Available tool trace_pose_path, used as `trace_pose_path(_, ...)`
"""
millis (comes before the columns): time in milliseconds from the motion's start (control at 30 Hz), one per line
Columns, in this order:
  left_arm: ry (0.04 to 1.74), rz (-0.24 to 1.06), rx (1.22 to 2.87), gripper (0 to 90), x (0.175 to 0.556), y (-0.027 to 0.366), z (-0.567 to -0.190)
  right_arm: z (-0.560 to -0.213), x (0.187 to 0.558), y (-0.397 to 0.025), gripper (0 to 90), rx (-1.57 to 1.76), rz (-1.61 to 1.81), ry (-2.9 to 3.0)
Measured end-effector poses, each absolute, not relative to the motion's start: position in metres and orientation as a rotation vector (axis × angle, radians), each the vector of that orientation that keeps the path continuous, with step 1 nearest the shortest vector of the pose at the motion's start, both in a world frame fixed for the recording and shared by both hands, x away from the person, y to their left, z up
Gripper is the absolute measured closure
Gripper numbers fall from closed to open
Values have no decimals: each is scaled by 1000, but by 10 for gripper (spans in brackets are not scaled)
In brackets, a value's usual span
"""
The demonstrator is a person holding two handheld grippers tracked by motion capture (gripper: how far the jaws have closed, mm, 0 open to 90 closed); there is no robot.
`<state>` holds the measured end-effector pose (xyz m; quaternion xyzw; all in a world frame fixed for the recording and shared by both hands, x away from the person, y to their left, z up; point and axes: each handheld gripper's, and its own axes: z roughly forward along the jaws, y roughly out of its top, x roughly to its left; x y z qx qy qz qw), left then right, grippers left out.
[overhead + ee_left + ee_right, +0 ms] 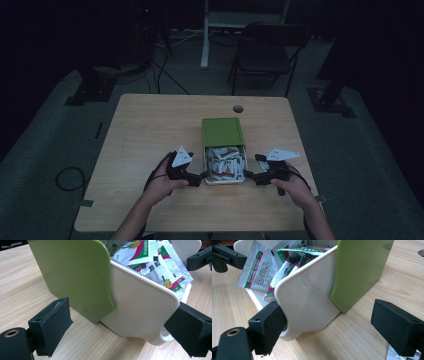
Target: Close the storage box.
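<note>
A cream plastic drawer point(226, 176) stands pulled partway out of its green sleeve point(222, 131) near the middle of the wooden tabletop point(145, 130), a little toward the person's edge. The box's long axis runs from the person toward the far edge: the green sleeve lies at the far end, and the drawer's open end points back at the person. The drawer is full of printed foil sachets point(225, 159), white with green and red markings, heaped loosely and partly standing above the rim.

The left tool point(202, 175) sits at the drawer's left near corner and the right tool point(247, 174) at its right near corner, one on each side of the drawer. In the left gripper view the jaws stand spread apart, released, with the drawer's cream side wall point(140, 307) and the edge of the green sleeve point(72, 272) between them; the right-hand jaw lies against the drawer's front corner. In the right gripper view the jaws are likewise spread, the left-hand one touching the drawer's corner point(309, 305), the other clear of the green sleeve point(359, 270). A further sachet point(404, 353) lies on the tabletop under that jaw.
</note>
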<state>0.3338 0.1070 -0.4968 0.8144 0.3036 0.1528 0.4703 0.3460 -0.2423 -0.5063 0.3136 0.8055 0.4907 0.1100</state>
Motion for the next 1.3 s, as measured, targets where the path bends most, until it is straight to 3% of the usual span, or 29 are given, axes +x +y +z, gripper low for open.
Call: trace_pose_path(1300, 795, 434, 1976, 89, 358, 105, -494, -505, 371, -239, 121, 1011, 1424, 2305)
